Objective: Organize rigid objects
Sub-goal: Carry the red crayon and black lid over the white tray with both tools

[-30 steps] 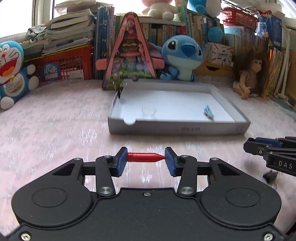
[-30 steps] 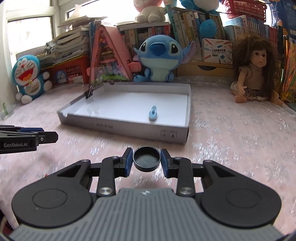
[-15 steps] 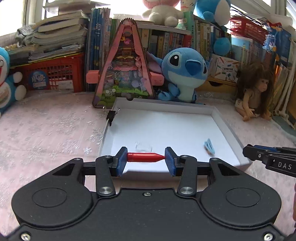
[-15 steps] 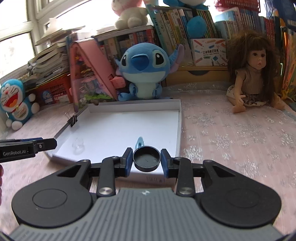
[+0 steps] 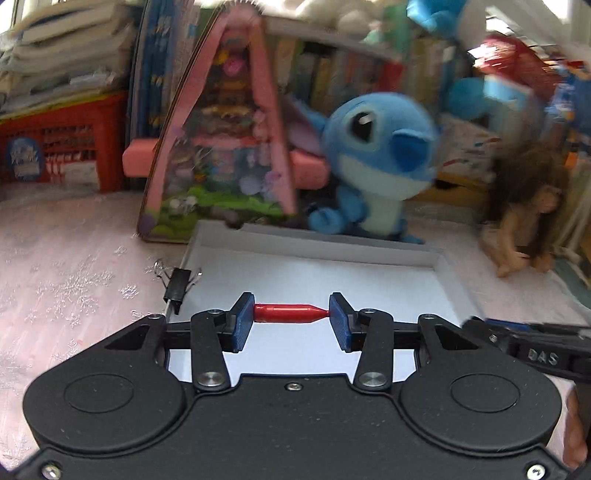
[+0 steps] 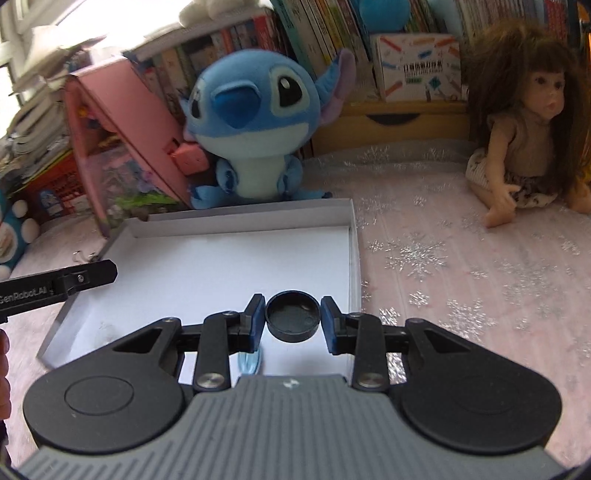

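Sitting on the pink snowflake cloth (image 6: 461, 280), the shallow white box (image 6: 236, 221) lies under both tools: left gripper (image 5: 291, 314) pinching a red pen cap (image 5: 291, 313), right gripper (image 6: 292, 321) clamping a black round lid (image 6: 292, 320).

A pink cloth with shiny snowflakes (image 6: 417, 258) covers the tabletop (image 6: 480, 295). Along the back stands a long row of books (image 6: 295, 29). At the upper left, bright light comes from a window (image 6: 7, 74). A red basket (image 5: 62, 144) sits at the left under a pile of books (image 5: 62, 48).
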